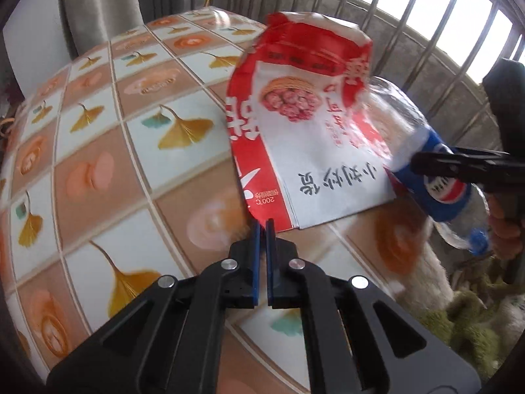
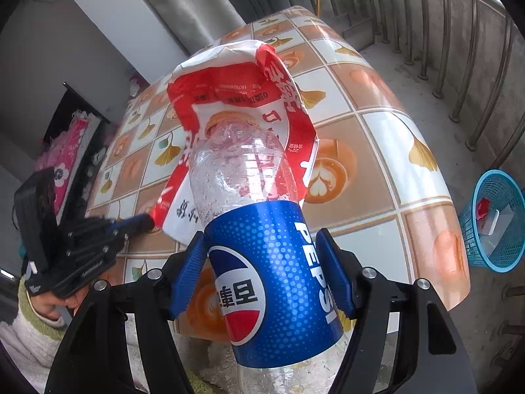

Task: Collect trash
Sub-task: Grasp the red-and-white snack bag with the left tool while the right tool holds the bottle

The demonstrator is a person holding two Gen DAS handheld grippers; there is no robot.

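Observation:
A red and white paper snack bag [image 1: 311,131] stands tilted on the table, its top crumpled. My left gripper [image 1: 263,223] is shut on the bag's lower corner; the right wrist view shows the left gripper [image 2: 144,221] at that same corner. A clear Pepsi bottle [image 2: 272,279] with a blue label hangs in the air just in front of the bag, base toward it. My right gripper [image 2: 262,233] is shut on the label, one blue pad on each side. In the left wrist view the bottle [image 1: 439,190] is at the right, cap end down, with the right gripper [image 1: 426,162] across it.
The table [image 1: 131,164] has a glossy cloth of ginkgo-leaf and coffee tiles. A blue mesh basket [image 2: 492,223] with a few scraps stands on the floor to the right of the table. A metal railing [image 1: 426,32] runs behind. A person's hand [image 2: 49,305] holds the left gripper.

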